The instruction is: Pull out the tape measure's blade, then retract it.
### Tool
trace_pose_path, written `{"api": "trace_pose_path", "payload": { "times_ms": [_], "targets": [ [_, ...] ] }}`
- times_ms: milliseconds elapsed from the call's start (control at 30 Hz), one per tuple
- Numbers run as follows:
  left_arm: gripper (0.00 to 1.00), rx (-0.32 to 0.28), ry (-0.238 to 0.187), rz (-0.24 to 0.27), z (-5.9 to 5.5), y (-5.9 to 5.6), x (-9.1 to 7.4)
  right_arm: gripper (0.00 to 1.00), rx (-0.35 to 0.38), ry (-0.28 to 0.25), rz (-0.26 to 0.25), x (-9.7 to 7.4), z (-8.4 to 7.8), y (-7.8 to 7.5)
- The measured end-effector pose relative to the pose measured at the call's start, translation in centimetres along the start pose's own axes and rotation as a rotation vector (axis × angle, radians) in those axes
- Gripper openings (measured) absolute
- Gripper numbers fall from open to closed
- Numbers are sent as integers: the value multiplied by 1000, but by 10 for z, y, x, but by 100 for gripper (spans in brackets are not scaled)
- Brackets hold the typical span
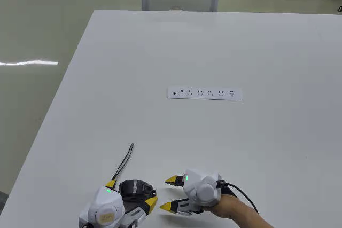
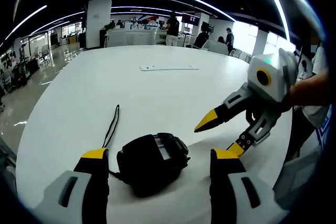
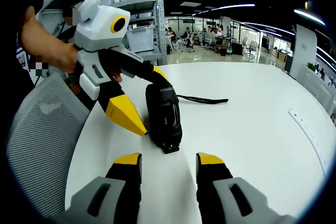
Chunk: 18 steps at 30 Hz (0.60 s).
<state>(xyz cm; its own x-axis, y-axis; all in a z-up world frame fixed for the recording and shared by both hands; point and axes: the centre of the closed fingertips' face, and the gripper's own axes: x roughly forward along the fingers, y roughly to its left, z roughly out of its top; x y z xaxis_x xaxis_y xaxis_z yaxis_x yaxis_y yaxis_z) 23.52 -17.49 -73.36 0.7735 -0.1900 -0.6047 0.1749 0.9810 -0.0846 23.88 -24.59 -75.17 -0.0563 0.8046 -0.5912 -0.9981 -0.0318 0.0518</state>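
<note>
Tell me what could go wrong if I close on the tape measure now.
1. The left gripper has its open jaws straddling the tape measure without clamping it. An off-centre close could skid the case across the smooth table.
2. The right gripper, also open, points at the case close beside the left's yellow jaw, so the two might collide.
3. The loose strap trails from the case and could get pinched.

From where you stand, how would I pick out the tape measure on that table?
Look to the near edge of the big white table, closer than the flat white socket strip. Between the yellow-tipped jaws of the left gripper sits the tape measure. Its chunky black case and thin trailing black strap stand out against all that white.
</note>
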Motion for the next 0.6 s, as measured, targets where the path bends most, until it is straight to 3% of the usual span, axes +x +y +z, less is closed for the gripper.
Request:
{"api": "trace_pose_path", "payload": {
  "times_ms": [400, 600],
  "targets": [
    [81, 77, 32, -70, -8, 0, -9, 49, 48, -20, -60, -18, 2, 4],
    [87, 95, 34, -91, -6, 4, -14, 54, 77, -34, -94, -29, 6, 8]
  ]
}}
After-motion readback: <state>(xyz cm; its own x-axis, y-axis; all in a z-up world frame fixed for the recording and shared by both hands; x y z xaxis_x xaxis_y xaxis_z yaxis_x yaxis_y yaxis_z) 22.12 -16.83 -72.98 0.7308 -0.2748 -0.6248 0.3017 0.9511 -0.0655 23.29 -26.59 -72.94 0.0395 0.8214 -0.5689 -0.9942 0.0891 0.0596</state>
